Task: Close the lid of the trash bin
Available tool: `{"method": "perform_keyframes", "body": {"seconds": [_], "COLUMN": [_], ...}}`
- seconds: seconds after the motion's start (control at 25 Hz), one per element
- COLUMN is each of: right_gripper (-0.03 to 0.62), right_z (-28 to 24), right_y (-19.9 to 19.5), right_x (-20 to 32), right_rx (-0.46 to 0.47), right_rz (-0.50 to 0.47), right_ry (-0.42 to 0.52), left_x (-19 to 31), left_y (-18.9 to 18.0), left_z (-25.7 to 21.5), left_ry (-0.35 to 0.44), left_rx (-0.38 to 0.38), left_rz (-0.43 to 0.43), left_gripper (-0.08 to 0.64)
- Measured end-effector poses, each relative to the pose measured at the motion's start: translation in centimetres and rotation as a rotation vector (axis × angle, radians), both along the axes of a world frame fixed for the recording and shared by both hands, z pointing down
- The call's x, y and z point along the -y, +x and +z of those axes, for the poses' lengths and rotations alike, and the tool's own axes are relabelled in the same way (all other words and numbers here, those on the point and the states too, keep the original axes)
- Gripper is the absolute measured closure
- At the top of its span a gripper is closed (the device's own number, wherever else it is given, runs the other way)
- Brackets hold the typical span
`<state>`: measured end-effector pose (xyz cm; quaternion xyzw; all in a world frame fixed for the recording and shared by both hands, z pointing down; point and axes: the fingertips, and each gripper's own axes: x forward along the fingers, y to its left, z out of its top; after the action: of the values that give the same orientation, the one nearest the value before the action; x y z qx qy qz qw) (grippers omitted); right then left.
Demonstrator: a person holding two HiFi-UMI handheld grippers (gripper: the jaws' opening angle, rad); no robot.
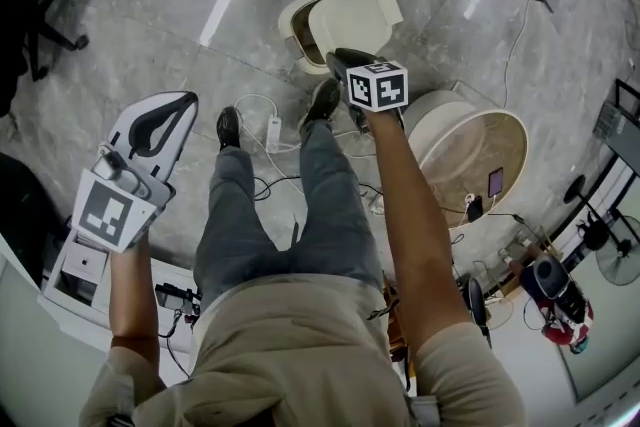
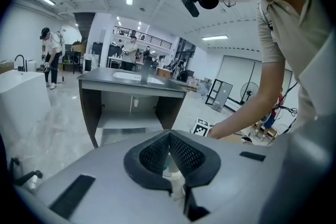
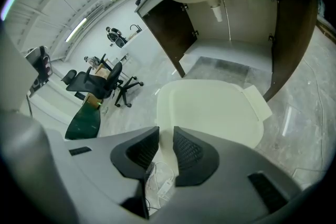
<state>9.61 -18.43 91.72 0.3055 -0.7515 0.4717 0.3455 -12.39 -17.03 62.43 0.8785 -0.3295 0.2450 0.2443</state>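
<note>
Two tools hold nothing: our right tool (image 3: 165,132), jaws parted, points at the tilted-up lid (image 3: 210,107) of the trash bin (image 1: 291,23), likely to catch it; our left tool (image 2: 169,135) hangs clenched, spare.

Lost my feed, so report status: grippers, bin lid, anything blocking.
Left gripper jaws shut, empty. Right gripper jaws apart by lid, no grip. Lid up, bin open. Power strip on floor, clear of lid.

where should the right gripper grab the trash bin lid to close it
Take the lid by its thin near edge, facing the right gripper. Come from above on the person's side: the lid sits tilted up off the bin, and that edge looks slim enough for the open jaws to straddle.
</note>
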Motion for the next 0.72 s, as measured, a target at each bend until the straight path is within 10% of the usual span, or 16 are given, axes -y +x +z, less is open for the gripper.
{"method": "perform_keyframes", "body": {"seconds": [0.72], "right_gripper": [0.522], "right_z": [6.8], "right_y": [-2.9], "right_x": [-1.7], "right_rx": [-0.113], "right_rz": [-0.04], "right_ry": [-0.011], "left_x": [-4.2], "left_y": [-5.3], "left_z": [2.4], "left_ry": [-0.016], "left_rx": [0.03], "left_rz": [-0.076], "left_gripper": [0.545]}}
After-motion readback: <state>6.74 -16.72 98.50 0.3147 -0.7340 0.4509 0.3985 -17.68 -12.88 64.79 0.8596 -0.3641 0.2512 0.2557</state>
